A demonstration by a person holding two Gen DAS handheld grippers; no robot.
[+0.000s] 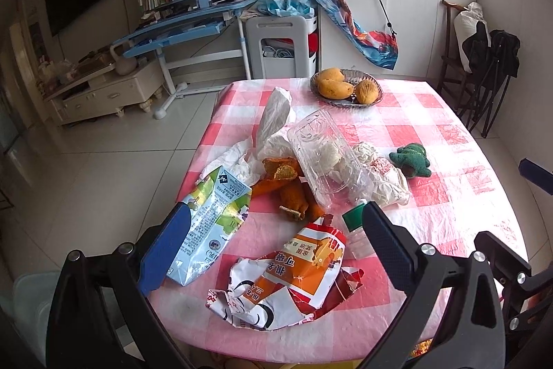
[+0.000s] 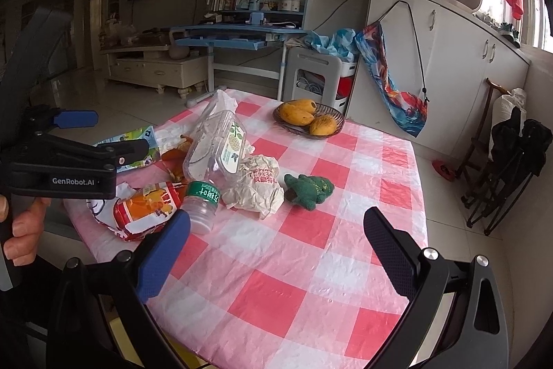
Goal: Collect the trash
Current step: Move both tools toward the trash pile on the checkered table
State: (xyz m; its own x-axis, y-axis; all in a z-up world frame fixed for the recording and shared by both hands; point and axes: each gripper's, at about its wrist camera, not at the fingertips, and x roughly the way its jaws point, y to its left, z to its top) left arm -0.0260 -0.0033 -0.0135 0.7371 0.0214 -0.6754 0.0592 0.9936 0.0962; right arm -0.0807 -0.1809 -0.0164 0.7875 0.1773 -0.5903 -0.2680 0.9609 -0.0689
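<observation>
Trash lies on the pink checked table [image 1: 449, 140]: a torn orange-and-white snack wrapper [image 1: 287, 275], a green-and-white drink pouch [image 1: 207, 220], orange fruit peels [image 1: 287, 185], a crushed clear plastic bottle with a green cap [image 1: 325, 158], crumpled white paper [image 1: 387, 182] and a white plastic bag [image 1: 276, 116]. My left gripper [image 1: 276, 248] is open, above the wrapper, its blue finger beside the pouch. My right gripper [image 2: 276, 251] is open and empty over bare tablecloth [image 2: 311, 265]; the bottle [image 2: 214, 158], paper [image 2: 255, 189] and wrapper [image 2: 145, 210] lie ahead to its left. The left gripper [image 2: 100, 134] shows there too.
A glass bowl of mangoes [image 1: 345, 87] stands at the far side of the table, and a green plush toy [image 1: 411, 158] lies right of the paper. Beyond are a blue desk [image 1: 193, 23], white cabinets [image 1: 397, 6] and a dark folding chair [image 1: 484, 75].
</observation>
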